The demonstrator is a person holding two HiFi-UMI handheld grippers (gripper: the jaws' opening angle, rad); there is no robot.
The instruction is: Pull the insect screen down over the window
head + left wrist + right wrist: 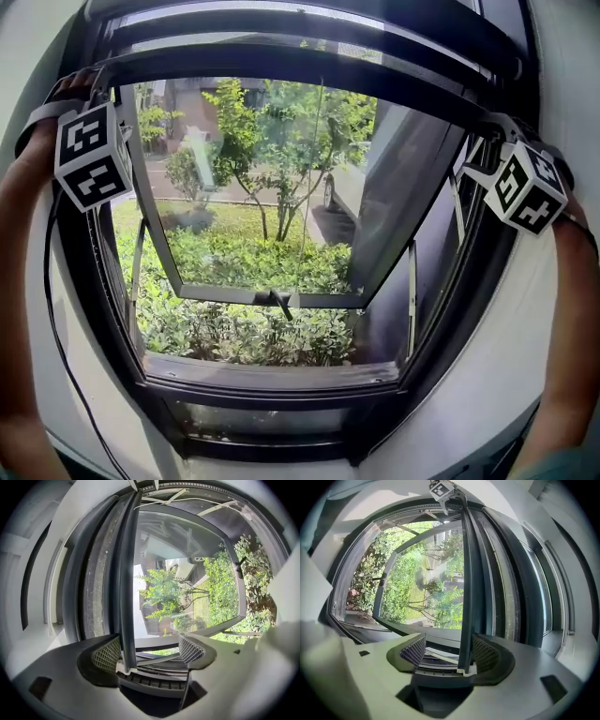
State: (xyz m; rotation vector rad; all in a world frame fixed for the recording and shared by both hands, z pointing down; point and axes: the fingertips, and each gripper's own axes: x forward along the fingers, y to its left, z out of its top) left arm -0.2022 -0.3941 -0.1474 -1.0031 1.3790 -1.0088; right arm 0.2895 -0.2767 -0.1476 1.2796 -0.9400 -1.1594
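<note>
The insect screen's dark pull bar (309, 64) runs across the top of the window. My left gripper (114, 89) is at its left end and my right gripper (480, 127) at its right end. In the left gripper view the bar (127, 583) passes between the jaws of the gripper (147, 651), lying against the left pad (106, 654) and apart from the other; the jaws stand wide open. In the right gripper view the bar (465, 588) lies against the right pad (485, 652) of the open gripper (450, 651). A strip of grey mesh (96, 588) shows beside the bar.
The glass sash (281, 298) is swung outward, its handle (278, 302) at the bottom middle. Shrubs, a tree and a parked car lie outside. The dark window frame (272, 375) and white wall surround the opening. A cable (54, 319) hangs from my left gripper.
</note>
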